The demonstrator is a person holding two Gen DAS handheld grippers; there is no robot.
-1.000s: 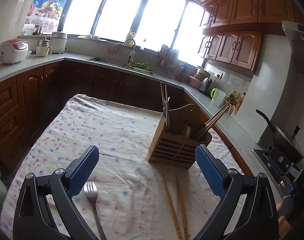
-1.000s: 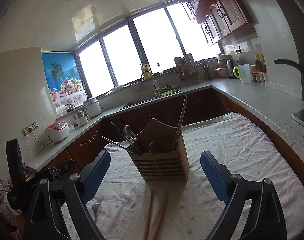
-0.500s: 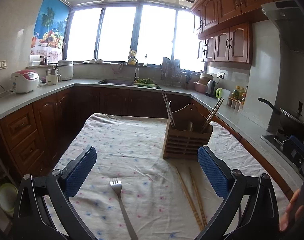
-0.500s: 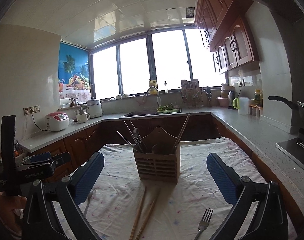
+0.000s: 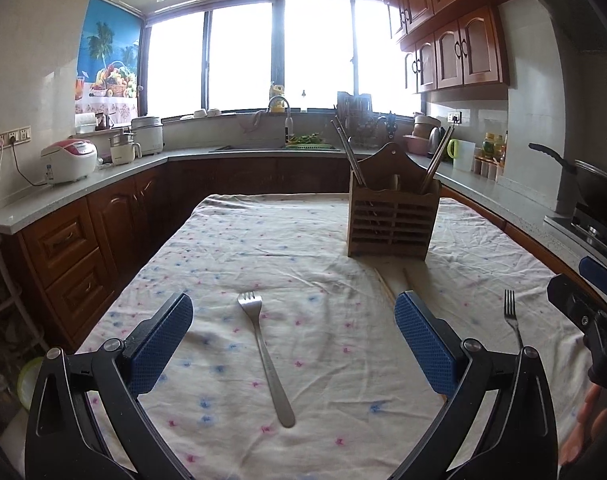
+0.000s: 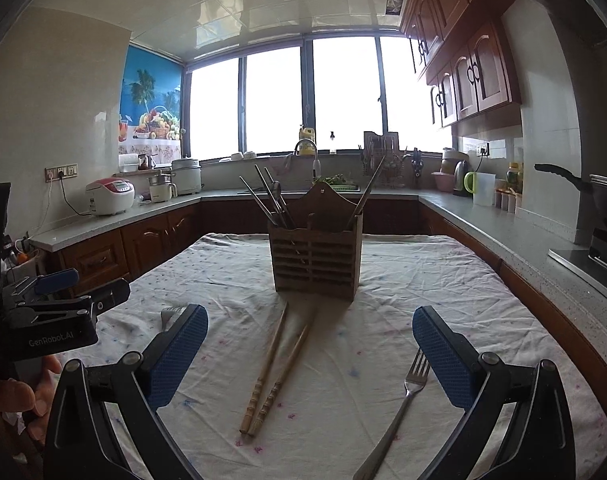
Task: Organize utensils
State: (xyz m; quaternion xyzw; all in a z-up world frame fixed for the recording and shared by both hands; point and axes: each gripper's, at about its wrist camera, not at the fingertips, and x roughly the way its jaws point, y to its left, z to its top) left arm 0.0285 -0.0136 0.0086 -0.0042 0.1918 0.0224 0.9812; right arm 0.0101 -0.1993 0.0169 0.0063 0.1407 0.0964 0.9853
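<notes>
A slatted wooden utensil holder (image 5: 391, 220) (image 6: 316, 260) stands on the clothed table (image 5: 303, 248) and holds chopsticks and metal utensils. A metal fork (image 5: 265, 356) lies on the cloth between the fingers of my open, empty left gripper (image 5: 293, 336). A pair of wooden chopsticks (image 6: 277, 372) lies in front of the holder, between the fingers of my open, empty right gripper (image 6: 309, 344). A second fork (image 6: 399, 408) (image 5: 512, 316) lies by the right gripper's right finger. The left gripper (image 6: 55, 304) shows at the left of the right wrist view.
The table cloth (image 6: 423, 280) is white with small coloured dots. Grey counters with wooden cabinets run around the room: a rice cooker (image 5: 69, 160) on the left, a sink (image 6: 315, 184) under the windows, a pan (image 5: 583, 180) on the stove at right.
Both grippers have pulled back and levelled out. The holder now looks farther off, and both forks and the whole chopsticks have come into view. Both grippers stay open.
</notes>
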